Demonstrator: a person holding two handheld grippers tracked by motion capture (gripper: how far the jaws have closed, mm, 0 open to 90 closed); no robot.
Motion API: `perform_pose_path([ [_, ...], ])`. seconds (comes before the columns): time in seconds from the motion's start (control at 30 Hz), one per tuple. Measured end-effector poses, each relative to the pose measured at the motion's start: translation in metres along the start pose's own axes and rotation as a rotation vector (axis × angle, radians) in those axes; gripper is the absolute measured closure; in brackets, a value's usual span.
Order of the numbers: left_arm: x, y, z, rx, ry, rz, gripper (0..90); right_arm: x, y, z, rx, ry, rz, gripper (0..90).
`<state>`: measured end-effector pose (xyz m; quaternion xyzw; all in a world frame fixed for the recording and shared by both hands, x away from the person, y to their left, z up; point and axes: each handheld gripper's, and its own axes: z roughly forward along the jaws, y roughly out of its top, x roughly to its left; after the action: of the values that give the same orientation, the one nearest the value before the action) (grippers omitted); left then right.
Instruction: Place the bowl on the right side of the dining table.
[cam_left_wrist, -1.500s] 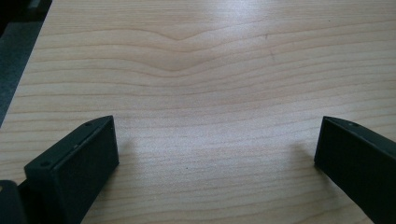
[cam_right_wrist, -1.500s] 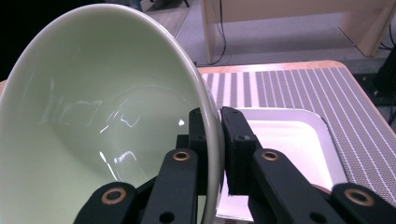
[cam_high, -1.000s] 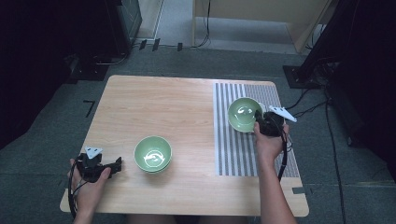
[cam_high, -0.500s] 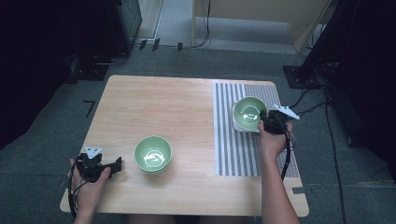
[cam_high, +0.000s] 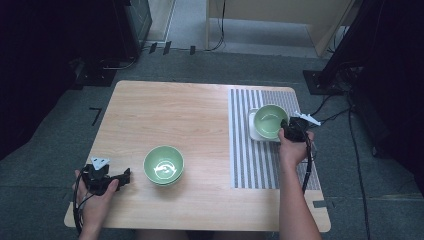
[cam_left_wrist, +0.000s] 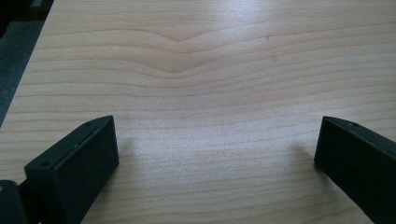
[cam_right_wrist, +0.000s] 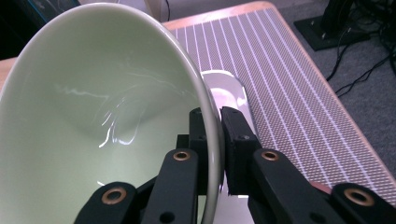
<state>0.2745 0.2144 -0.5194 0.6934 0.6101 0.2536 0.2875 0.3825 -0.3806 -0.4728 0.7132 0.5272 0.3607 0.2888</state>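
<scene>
The right claw (cam_right_wrist: 212, 126) is pinched on a green bowl's (cam_right_wrist: 93, 116) rim, a white plate (cam_right_wrist: 229, 86) just beneath it; setting down and release are judged left.

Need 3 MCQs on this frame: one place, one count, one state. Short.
1. Where is the right gripper?
A. by the white square plate on the striped mat
B. bare wood
C. floor

2. How many pale green ceramic bowls?
A. one
B. two
C. three

3. Left gripper jaws?
A. shut on a bowl
B. open over the wooden table
C. gripping the mat

A: the high view shows it there.
B: one held, one on wood.
B: jaws wide apart, wood between.
</scene>
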Motion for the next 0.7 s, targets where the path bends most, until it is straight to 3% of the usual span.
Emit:
perform_pose_path([
  [0.1, 0.0, 0.0, 0.0, 0.0, 0.001, -0.001, 0.0, 0.001, -0.001, 0.004, 0.015, 0.002, -0.002, 84.3],
  [0.7, 0.0, 0.0, 0.0, 0.0, 0.001, 0.0, 0.0, -0.004, -0.003, 0.025, 0.096, 0.029, 0.113, 83.7],
])
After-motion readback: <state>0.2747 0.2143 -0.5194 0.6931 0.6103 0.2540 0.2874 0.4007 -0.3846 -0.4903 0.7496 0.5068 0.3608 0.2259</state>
